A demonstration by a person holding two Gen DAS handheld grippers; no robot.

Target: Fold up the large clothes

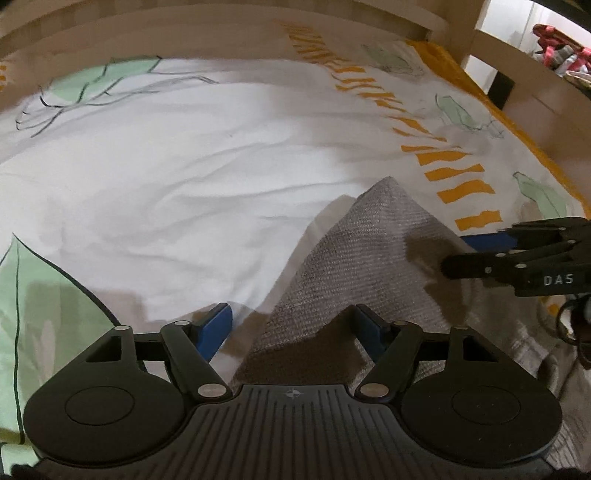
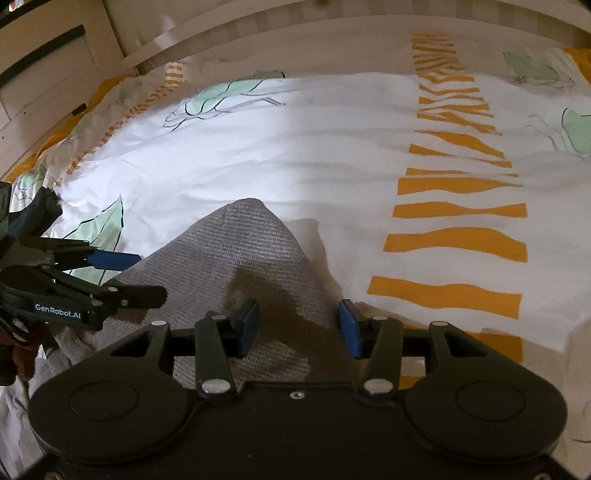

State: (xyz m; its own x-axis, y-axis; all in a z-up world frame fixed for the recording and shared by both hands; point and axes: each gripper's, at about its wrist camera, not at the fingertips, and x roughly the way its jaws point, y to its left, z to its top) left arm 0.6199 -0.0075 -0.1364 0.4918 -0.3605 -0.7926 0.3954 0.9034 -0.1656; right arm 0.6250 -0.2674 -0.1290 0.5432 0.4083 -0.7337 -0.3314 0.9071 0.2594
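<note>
The grey knit garment [image 1: 354, 258] lies on the bedsheet [image 1: 166, 177], one corner drawn out to a rounded point toward the far side of the bed, the rest bunched toward the near edge under both tools.

The left gripper [image 1: 295, 328] stands about half open. The blue pads straddle the cloth below the point; neither pad presses on it, so nothing is held. The right gripper [image 2: 299, 328] is likewise about half open, with grey fabric lying between its pads [image 2: 249, 325] and daylight on both sides of them. No grip there either.

Risks, as judged:
- Both sets of jaws are loose around the same narrow tongue of cloth. If either closes now, it may catch a single layer only, and the fold will drag askew.
- The sheet under the garment is thin and wrinkled (creases run right up to the cloth). A pad closing low could pinch sheet along with garment and lift both.
- The two tools sit close together; each shows in the other's view just beside the cloth. A sideways move could knock one against the other.
- The bunched near portion is not laid flat, so any fold made over it is likely to come out lumpy.

Count: one garment, one printed sheet, two grippers, one wooden bed frame [image 1: 461, 33].
</note>
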